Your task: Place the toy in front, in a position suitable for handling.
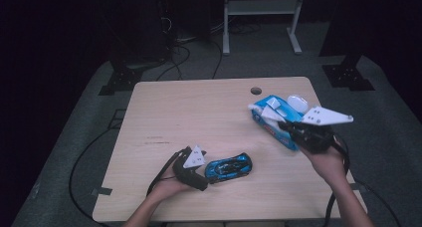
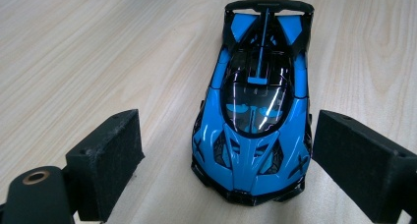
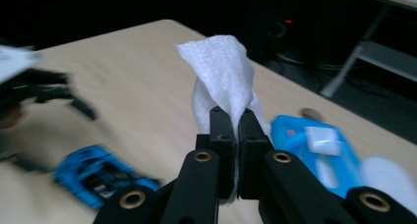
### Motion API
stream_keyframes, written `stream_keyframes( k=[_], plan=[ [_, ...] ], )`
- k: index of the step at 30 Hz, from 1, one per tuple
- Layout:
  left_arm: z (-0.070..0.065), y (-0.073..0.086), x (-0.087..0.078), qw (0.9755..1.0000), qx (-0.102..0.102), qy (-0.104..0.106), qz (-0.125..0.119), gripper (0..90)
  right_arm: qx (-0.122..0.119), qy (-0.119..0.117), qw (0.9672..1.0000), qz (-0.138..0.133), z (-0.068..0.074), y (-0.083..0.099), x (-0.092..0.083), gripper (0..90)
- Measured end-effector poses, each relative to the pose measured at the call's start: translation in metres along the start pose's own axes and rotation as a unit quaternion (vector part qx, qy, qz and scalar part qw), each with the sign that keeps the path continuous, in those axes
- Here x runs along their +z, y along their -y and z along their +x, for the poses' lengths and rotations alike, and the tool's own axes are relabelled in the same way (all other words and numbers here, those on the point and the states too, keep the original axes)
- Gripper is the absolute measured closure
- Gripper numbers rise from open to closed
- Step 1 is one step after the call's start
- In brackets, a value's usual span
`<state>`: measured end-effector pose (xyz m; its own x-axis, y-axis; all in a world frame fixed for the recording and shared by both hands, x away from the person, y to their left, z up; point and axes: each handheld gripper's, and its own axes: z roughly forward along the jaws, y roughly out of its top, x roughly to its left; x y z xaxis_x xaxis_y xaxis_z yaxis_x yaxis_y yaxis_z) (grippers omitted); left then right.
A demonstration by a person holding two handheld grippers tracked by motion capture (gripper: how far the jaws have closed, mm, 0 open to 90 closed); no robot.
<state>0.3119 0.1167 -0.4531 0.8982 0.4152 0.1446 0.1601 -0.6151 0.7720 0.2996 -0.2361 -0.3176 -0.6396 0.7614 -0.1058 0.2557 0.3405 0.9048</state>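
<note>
i have my right gripper (image 3: 231,135) pressed together on one white wet wipe (image 3: 221,71), which stands up out of the jaws in a loose peak; i judge the grip sits low on the sheet so that most of it hangs free for wiping. in the high view that gripper (image 1: 291,127) is over the blue wipes pack (image 1: 271,120) at the right side of the wooden table (image 1: 189,112), so the wipe looks freshly pulled from it. my left gripper (image 2: 226,160) is spread wide with the front of the blue toy sports car (image 2: 255,116) between the pads, neither pad touching it yet; i read this as a way to brace the car so it won't roll while it is wiped. in the high view the car (image 1: 229,167) lies near the front edge, just beside my left gripper (image 1: 199,173). by count: one car, one pack, one wipe, two grippers.
</note>
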Motion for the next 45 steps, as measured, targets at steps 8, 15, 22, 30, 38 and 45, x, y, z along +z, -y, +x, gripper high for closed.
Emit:
stream_keyframes(
  k=[8,15,22,30,38,45],
  plan=[
    [-0.002,-0.001,0.001,0.9999,0.002,0.014,0.000,13.3,0.017,-0.124,0.9920,0.018,0.047,0.020,-0.006,87.3],
    [-0.002,-0.001,0.004,0.9998,0.005,0.020,0.001,13.8,0.020,-0.157,0.9828,0.095,0.053,0.033,0.031,86.6],
    [0.000,0.000,0.004,0.9998,0.004,0.019,-0.002,14.0,0.014,-0.161,0.9743,0.157,0.050,0.044,0.085,81.2],
    [0.000,0.002,0.005,0.9997,0.007,0.022,0.000,13.9,0.000,-0.151,0.9709,0.186,0.055,0.057,0.123,85.8],
    [0.002,0.004,0.002,0.9999,0.006,0.015,0.000,13.9,0.007,-0.157,0.9828,0.096,0.058,0.033,0.061,87.2],
    [0.001,0.004,0.001,0.9998,0.009,0.014,-0.005,13.9,-0.005,-0.157,0.9857,0.062,0.067,0.014,0.002,87.1]
  ],
)
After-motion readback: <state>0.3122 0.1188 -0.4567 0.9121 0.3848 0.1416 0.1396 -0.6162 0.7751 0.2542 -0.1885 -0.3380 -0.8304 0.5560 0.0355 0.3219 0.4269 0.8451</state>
